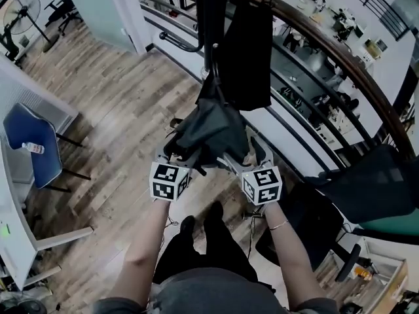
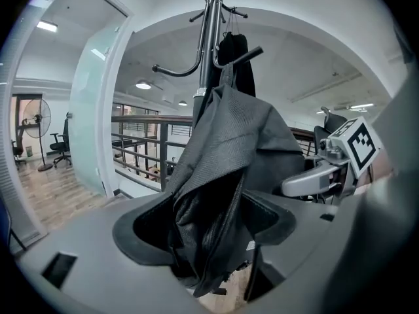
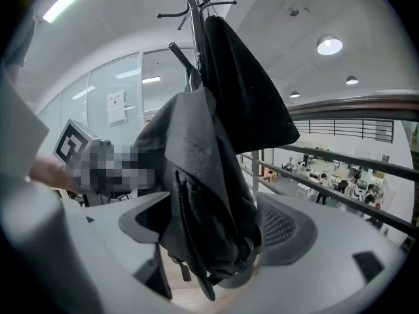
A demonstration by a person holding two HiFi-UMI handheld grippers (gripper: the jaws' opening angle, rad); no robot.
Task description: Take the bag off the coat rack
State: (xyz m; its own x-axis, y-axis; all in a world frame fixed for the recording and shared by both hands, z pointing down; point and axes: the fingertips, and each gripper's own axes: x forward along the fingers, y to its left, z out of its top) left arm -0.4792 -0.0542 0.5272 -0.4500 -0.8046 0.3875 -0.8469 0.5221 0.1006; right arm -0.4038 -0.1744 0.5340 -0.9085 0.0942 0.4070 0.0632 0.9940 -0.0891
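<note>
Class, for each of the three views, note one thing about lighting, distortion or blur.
Head view: dim, the black bag barely separates from the dark garment hanging beside it. Left gripper view: fisheye, black corners, the glass partition bows. Right gripper view: same fisheye; the ceiling lamp glares white; a mosaic patch masks the left.

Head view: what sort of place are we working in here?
Probably an upper floor of an office or workshop: a railing overlooks desks on the level below, and an office chair and a standing fan stand on the wood floor.
</note>
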